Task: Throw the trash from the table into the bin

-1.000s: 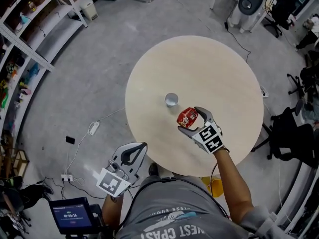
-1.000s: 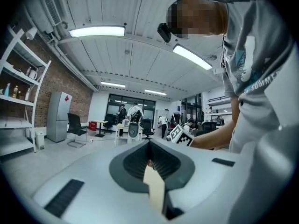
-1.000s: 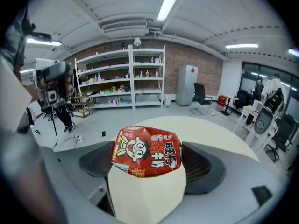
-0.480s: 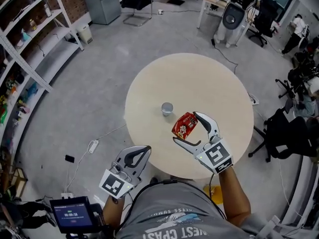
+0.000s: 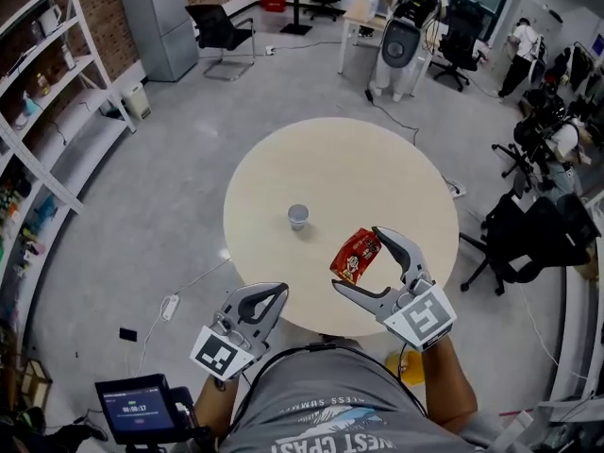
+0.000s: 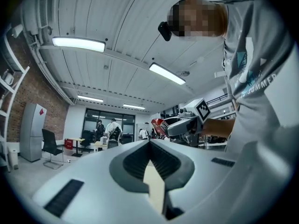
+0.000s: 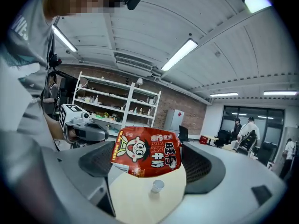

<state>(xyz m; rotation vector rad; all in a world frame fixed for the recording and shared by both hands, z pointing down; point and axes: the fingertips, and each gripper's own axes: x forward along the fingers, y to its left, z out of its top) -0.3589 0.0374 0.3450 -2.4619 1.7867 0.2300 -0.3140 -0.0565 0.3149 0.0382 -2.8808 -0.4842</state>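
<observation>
A red snack packet (image 5: 356,255) hangs above the near part of the round beige table (image 5: 377,168), with my right gripper (image 5: 358,260) shut on it. The right gripper view shows the packet (image 7: 147,158) spanning both jaws, and far below it a small white paper cup (image 7: 157,186). That cup (image 5: 298,217) stands upright near the table's middle. My left gripper (image 5: 275,295) hangs off the table's near left edge, its tips together and nothing in them. In the left gripper view those jaws (image 6: 149,143) meet at the tips. No bin shows.
Shelving (image 5: 38,102) runs along the left wall. Office chairs (image 5: 528,234) stand right of the table, a grey cabinet (image 5: 156,22) and a black chair (image 5: 215,31) at the back. A cable and power strip (image 5: 170,305) lie on the floor at left.
My right gripper has lifted the red packet off the table and drawn it toward the near edge. The left gripper rose a little. The view has tilted further out over the room.
</observation>
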